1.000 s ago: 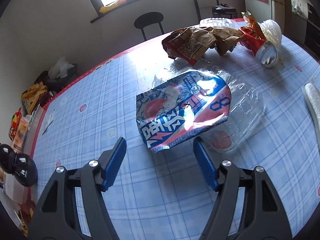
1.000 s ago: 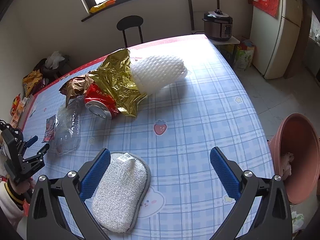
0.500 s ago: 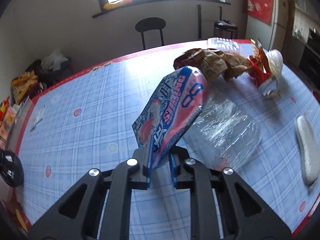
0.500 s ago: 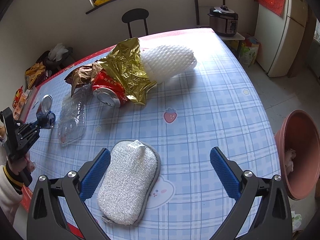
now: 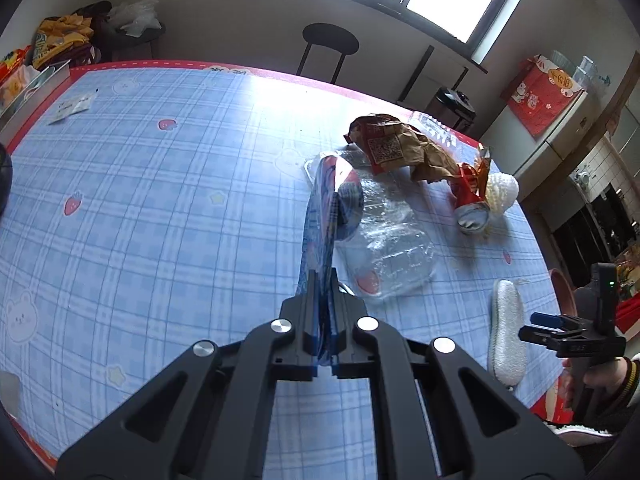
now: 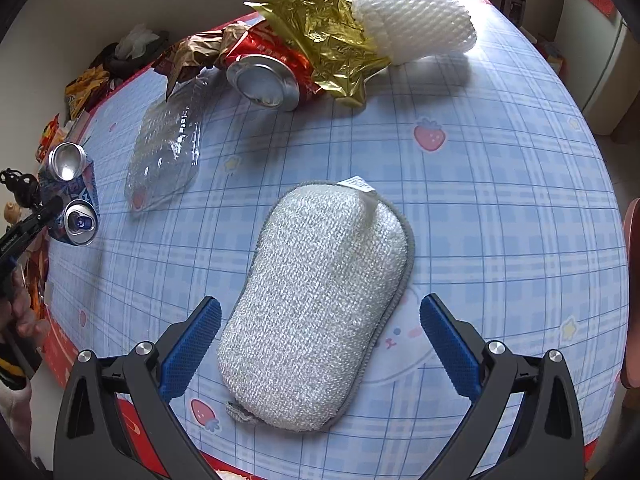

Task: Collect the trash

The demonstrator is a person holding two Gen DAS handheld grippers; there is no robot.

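Trash, a flattened blue can (image 5: 326, 216), now hangs lifted off the table (image 5: 160, 200), pinched in the left gripper (image 5: 325, 312), so one piece is collected; right gripper (image 6: 320, 344) spread wide over the sponge (image 6: 320, 300)

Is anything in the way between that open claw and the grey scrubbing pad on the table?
Nothing visible. The right claw hangs open directly over the near end of the scrubbing pad, with bare tablecloth beside it. The other trash lies farther off.
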